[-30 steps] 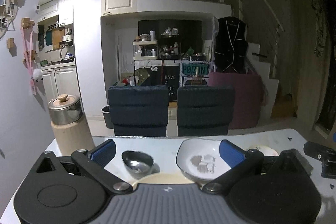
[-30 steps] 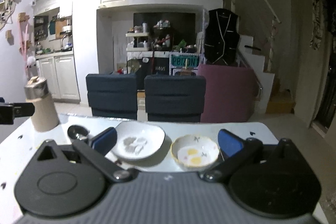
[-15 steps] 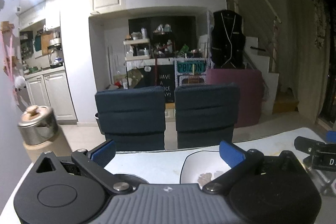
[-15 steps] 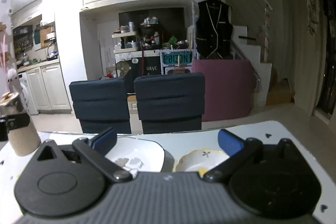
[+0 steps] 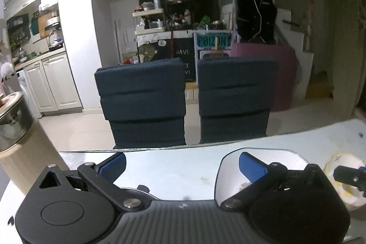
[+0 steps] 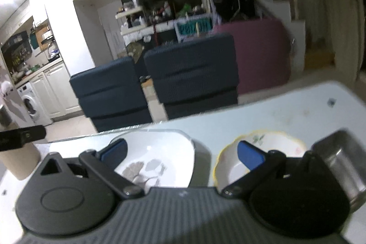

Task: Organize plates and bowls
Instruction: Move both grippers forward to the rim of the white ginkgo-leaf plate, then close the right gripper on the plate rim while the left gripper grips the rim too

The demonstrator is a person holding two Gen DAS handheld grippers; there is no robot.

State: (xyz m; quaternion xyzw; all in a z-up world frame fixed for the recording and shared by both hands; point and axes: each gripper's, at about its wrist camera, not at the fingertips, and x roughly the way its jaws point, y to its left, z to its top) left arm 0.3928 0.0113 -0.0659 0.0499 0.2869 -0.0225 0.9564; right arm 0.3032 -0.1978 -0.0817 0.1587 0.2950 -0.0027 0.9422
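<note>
My left gripper [image 5: 183, 166] is open, low over the white table [image 5: 178, 166]. A white bowl with a grey leaf print [image 5: 231, 173] lies partly behind its right finger. A small yellow-rimmed bowl [image 5: 345, 164] sits further right, with the tip of the other gripper in front of it. A steel rim [image 5: 143, 191] peeks out under the left gripper's body. My right gripper [image 6: 181, 153] is open and tilted. The leaf bowl [image 6: 155, 157] lies between its fingers, and the yellow-rimmed bowl [image 6: 272, 141] sits behind its right finger.
A steel container [image 6: 340, 152] stands at the right edge of the table. A beige canister with a steel lid [image 5: 11, 120] stands at the far left. Two dark blue chairs [image 5: 141, 102] are pushed up to the table's far edge [image 5: 228, 143].
Both grippers have dropped lower and closer to the bowls. The small steel bowl has slid under the left gripper's body. The right view has rolled to a tilt and a steel container has come into sight.
</note>
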